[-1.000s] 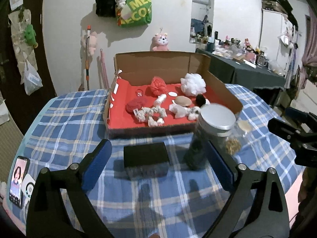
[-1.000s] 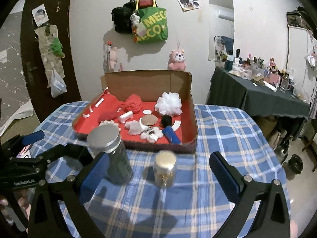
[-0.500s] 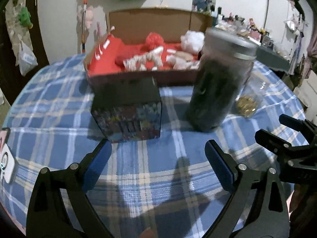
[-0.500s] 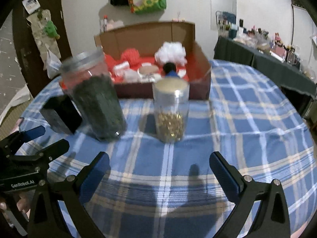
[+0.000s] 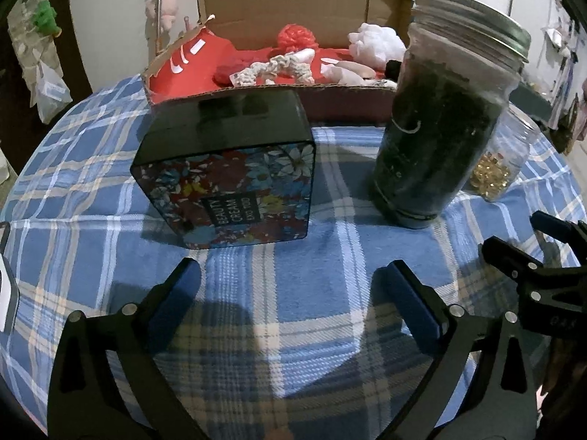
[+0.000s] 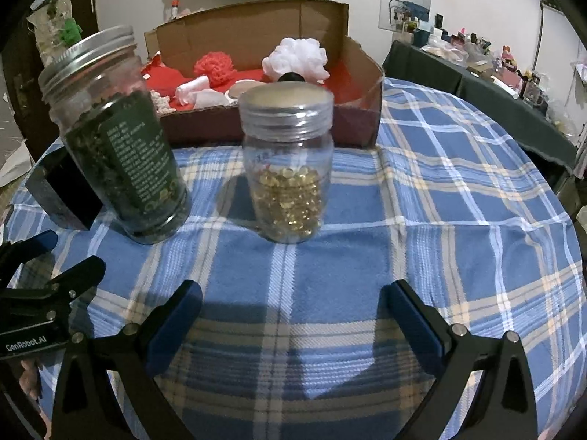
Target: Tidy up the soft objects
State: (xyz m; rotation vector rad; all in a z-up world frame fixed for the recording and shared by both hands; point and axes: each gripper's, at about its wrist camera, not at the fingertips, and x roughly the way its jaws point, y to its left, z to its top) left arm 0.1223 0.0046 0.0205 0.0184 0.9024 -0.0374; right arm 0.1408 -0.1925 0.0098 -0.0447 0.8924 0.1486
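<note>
Low over the checked tablecloth [image 6: 458, 190], I am holding my left gripper [image 5: 290, 293] and right gripper [image 6: 290, 311] wide apart, gripping nothing. At twelve o'clock, the soft objects [image 5: 279, 66] are lying in the cardboard box [image 6: 256, 22], behind the dark jar [image 5: 440, 128], bead jar [image 6: 290, 183] and floral box [image 5: 234, 187]. Whether sorting is starting or finishing, I am unable to judge.

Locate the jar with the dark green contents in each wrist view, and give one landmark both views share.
Left wrist view: the dark jar stands upper right, right of the floral black box.
Right wrist view: the dark jar stands upper left, left of the jar of golden beads.
Shared landmark: the cardboard box behind it, holding a white pouf.
</note>
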